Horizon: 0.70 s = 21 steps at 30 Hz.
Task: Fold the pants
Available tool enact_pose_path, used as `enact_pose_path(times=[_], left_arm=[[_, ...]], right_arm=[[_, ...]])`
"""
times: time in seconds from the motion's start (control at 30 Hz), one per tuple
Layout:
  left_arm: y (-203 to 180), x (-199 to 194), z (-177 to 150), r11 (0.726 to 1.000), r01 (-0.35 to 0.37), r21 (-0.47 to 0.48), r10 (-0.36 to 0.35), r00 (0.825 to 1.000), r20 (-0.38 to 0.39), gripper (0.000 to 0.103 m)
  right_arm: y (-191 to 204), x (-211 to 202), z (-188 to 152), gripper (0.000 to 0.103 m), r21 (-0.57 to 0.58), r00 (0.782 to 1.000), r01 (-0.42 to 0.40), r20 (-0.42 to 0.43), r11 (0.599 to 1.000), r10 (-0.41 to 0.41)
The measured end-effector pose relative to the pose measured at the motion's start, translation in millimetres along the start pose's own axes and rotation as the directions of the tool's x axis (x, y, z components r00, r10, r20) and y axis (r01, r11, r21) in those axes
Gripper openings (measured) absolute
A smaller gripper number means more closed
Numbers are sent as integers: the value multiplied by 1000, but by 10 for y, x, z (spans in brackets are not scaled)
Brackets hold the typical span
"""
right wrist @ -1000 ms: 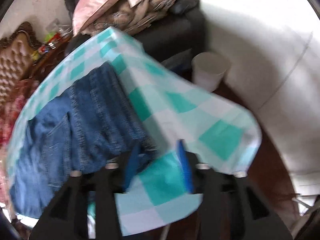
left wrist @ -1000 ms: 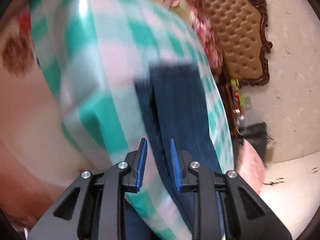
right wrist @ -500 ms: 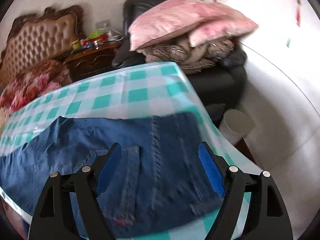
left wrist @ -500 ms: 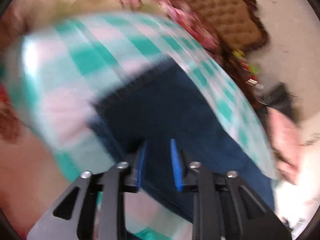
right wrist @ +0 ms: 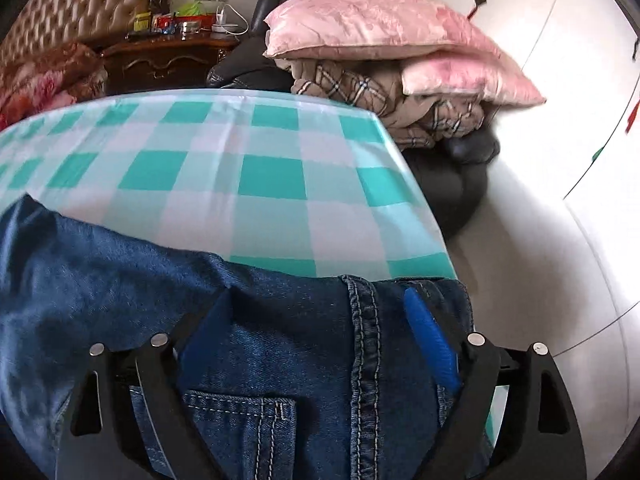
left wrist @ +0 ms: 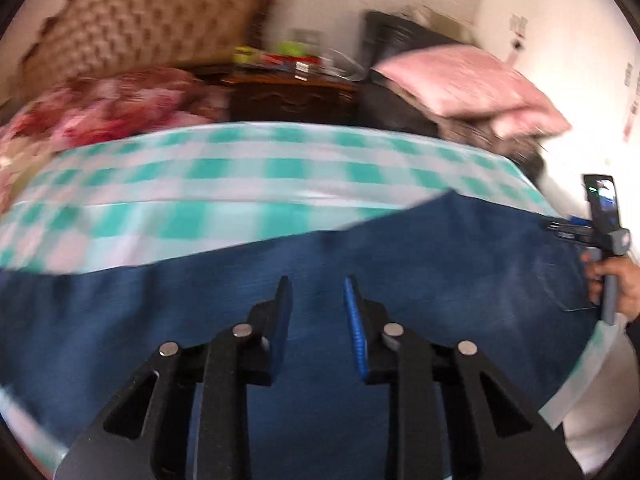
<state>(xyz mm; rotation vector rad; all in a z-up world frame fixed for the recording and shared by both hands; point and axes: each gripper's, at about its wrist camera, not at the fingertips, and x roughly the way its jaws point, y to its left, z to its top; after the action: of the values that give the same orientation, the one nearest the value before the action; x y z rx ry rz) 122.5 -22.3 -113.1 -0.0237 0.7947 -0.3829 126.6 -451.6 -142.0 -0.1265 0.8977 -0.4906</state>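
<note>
Blue jeans [left wrist: 400, 272] lie stretched across a table with a green-and-white checked cloth [left wrist: 240, 176]. My left gripper [left wrist: 317, 284] hovers over the middle of the legs. Its jaws are closing, a narrow gap is left, and nothing is between them. In the right wrist view my right gripper [right wrist: 316, 296] hangs over the waist end of the jeans [right wrist: 120, 280], near the seam and back pocket. Its jaws are opening wide and hold nothing. The left wrist view shows the right gripper [left wrist: 576, 232] and the hand [left wrist: 624, 284] holding it at the far right.
The table's right edge [right wrist: 420, 200] drops to white floor [right wrist: 540, 260]. Behind it a black armchair [right wrist: 452, 184] carries pink pillows [right wrist: 380, 20] and a plaid blanket. A dark nightstand [right wrist: 168, 56], a tufted headboard [left wrist: 140, 20] and a floral blanket [left wrist: 100, 108] lie beyond the table.
The left gripper swung fast along the jeans and rolled level. The right gripper spread its jaws wide and moved over the waistband.
</note>
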Motion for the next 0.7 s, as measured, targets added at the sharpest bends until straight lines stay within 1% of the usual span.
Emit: enact_pose_path(times=[0.03,0.07,0.1,0.13,0.17,0.2,0.23,0.3,0.33,0.4,0.43,0.47,0.5,0.53,0.57,0.6,0.63,0.67,0.7], left_arm=[[-72,113,36,1000,12,5,-12,1000,-9,22],[-116,210,59,1000,24,6,-24,999,-23,22],[-120,398,81,999,40,-3,-40,997,-65,22],[-166,504,73,1000,22,-6,-22,996,-91,22],[-135,639,77,1000,-24,-13,22,992,-120,19],[-14,715,60,997,-66,-33,61,988,-145,16],[194,722,59,992,-81,-92,67,988,-141,2],[424,660,59,981,-106,-163,85,988,-133,2],[486,604,65,978,-125,-165,106,987,-119,3],[439,490,79,990,-57,-130,48,996,-72,7],[366,465,86,995,1,-103,-7,998,-57,13],[287,486,108,997,27,-72,-31,998,-58,21],[198,570,117,999,33,-24,-34,997,-75,23],[114,646,140,999,37,3,-37,995,-90,23],[114,742,155,999,38,19,-36,994,-106,23],[121,820,192,999,30,26,-27,993,-115,22],[199,835,228,1000,-9,15,11,994,-108,22],[313,824,263,997,-71,-20,69,993,-97,22],[448,787,287,988,-135,-72,129,988,-86,22]], right_arm=[[-16,-3,-30,85,10,1000,3,8,1000,-3],[-35,2,-37,85,20,1000,0,13,1000,0],[-55,6,-47,85,31,1000,-10,16,999,10],[-62,18,-43,86,36,1000,-13,16,999,13],[-62,20,-46,87,40,1000,-9,17,999,8],[-59,25,-35,87,42,1000,-6,17,999,6],[-58,27,-45,88,45,1000,-4,20,999,3],[-52,23,-52,88,47,1000,1,24,999,-2],[-39,21,-51,88,46,1000,9,26,999,-10],[-19,22,-44,89,38,999,21,27,999,-22],[-12,24,-43,89,36,999,24,26,999,-25],[-12,27,-43,89,36,999,24,25,999,-25],[-10,27,-41,89,38,999,24,25,999,-25],[-8,27,-41,89,38,999,24,25,999,-25],[-2,26,-43,89,38,999,26,24,999,-27],[6,28,-40,89,38,999,27,24,999,-28],[6,26,-45,89,39,999,29,24,999,-30],[6,27,-45,89,39,999,28,25,999,-29],[5,27,-46,89,39,999,29,25,999,-30]])
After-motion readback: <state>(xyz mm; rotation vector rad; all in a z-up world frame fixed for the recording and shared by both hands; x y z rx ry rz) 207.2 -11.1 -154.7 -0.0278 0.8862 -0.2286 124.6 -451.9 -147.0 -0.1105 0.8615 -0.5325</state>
